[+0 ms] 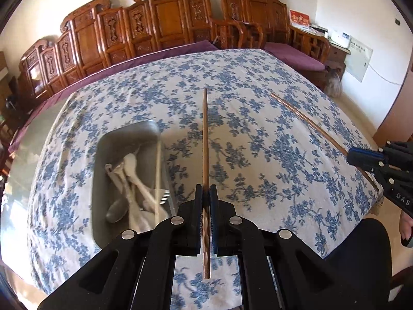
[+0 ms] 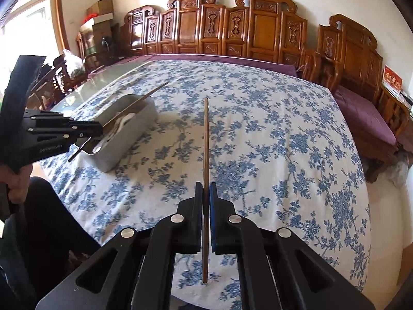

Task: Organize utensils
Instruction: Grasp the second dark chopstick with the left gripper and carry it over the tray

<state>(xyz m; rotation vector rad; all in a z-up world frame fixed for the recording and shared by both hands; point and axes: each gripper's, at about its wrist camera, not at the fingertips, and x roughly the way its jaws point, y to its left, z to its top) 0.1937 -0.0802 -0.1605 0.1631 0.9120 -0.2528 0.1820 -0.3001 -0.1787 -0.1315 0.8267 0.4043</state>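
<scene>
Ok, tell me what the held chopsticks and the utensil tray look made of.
Chopsticks: probably wood, reddish-brown, with a carved twist near one end.
Tray: likely metal, dull grey with a soft sheen, thin rolled rim; grey plastic can't be ruled out.

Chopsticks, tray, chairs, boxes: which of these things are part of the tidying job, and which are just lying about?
Part of the job:
- left gripper, shut on a chopstick
- right gripper, shut on another chopstick
- metal tray holding spoons and a fork

Just lying about:
- carved chairs
- cardboard boxes
- tablecloth
</scene>
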